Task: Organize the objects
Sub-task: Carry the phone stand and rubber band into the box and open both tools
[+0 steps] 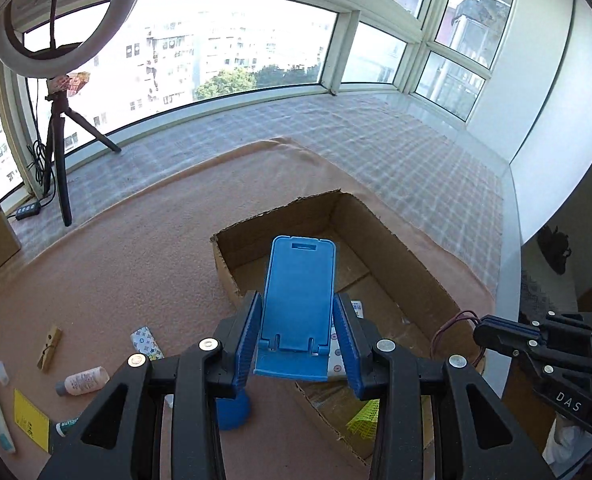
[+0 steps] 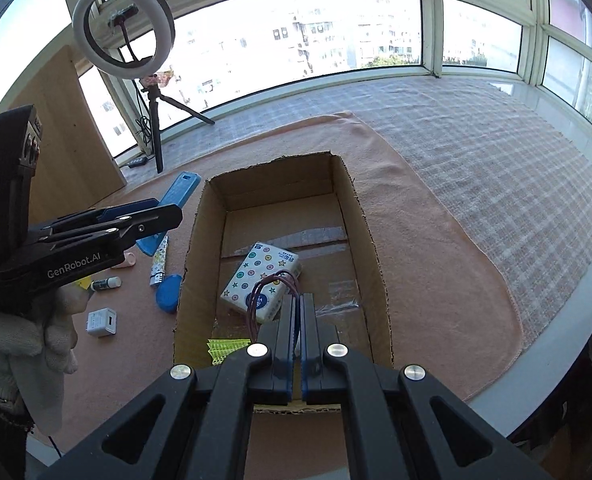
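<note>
Phone stand (image 1: 300,300) clamped, left gripper (image 1: 300,344) fingers.

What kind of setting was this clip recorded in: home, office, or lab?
Most likely a home, a bay-window ledge high up in an apartment block. Wrap-around windows look out on residential towers, blankets cover the ledge, and a ring light on a tripod stands beside small household clutter and a cardboard box.

This is a room in a high apartment: a wide bay window (image 1: 223,40) looks onto residential towers (image 1: 167,56), and a ring light (image 2: 123,26) on a tripod (image 2: 157,120) stands on the checked sill cloth (image 2: 476,152).
</note>
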Demonstrator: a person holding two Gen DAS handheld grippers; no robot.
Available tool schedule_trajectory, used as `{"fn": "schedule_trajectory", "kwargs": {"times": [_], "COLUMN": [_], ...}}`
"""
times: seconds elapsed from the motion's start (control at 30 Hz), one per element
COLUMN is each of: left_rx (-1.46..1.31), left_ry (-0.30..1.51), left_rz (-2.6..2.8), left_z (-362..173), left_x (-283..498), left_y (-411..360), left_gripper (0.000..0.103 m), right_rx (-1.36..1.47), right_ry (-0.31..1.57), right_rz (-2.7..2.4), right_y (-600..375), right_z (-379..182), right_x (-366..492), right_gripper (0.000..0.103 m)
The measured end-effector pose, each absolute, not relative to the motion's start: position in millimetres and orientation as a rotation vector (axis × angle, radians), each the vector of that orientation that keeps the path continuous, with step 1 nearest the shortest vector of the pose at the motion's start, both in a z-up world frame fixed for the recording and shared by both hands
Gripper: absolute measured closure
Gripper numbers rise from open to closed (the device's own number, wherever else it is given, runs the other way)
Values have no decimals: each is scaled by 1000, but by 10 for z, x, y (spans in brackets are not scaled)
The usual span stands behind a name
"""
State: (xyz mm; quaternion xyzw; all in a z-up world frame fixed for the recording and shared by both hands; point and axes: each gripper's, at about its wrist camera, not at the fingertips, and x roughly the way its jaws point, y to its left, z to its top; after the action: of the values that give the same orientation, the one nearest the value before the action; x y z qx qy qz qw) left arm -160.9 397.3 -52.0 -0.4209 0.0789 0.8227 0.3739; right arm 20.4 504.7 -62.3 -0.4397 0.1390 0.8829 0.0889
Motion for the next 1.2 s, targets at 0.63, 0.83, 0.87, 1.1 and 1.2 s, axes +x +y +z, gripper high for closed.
{"fn": "schedule_trajectory", "kwargs": {"times": [0.63,0.83,0.87,1.1,1.2], "left_rx": [-1103,-1104,-1104,-1097,-1095], "left_ry": [263,273,270,281,271], "left_rz": [2150,2164,2166,2186,2198], "left_z": [-645,-642,-638,-598,-570], "left_x": [-1872,-1891,-1894,-1877,-1859], "left_y": [4347,4297,4279,4156,4050], "left_gripper": [50,50,50,49,48], "right_rx": [-1312,-1326,-1329,-1357,-1369], "right_ry": [366,362,361,368,383], "right_rz": [2649,2640,2640,2638,2638], "right_y": [5099,5087,5075,4977,4927], "right_z": [-649,-664,-668,-689,-701], "right_x": [126,81,79,59,52], "right_gripper": [49,48,48,42,40]}}
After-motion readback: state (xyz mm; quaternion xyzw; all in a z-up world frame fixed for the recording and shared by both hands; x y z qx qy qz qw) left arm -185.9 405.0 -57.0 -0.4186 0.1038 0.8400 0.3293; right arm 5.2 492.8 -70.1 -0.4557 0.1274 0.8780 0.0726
